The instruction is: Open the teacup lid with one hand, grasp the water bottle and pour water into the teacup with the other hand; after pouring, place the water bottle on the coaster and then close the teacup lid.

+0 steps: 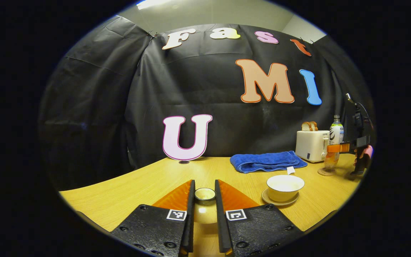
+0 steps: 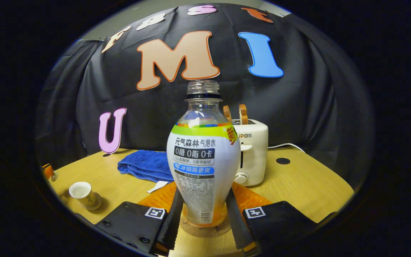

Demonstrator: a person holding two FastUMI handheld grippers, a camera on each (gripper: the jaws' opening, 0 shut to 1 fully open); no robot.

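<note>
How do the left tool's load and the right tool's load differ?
The left tool holds the small round lid clear of the open teacup. The right tool grips the tall water bottle low on its body, upright on the coaster. Both tools have their fingers closed on their loads.

Water bottle [image 2: 205, 167] stands on coaster [image 2: 205, 228], before toaster [image 2: 253, 157], right of towel [image 2: 145, 165].

The toaster [image 2: 252, 153] just behind the right claw's [image 2: 205, 214] grip bears the letters "UPOR" (first letter hidden).
</note>
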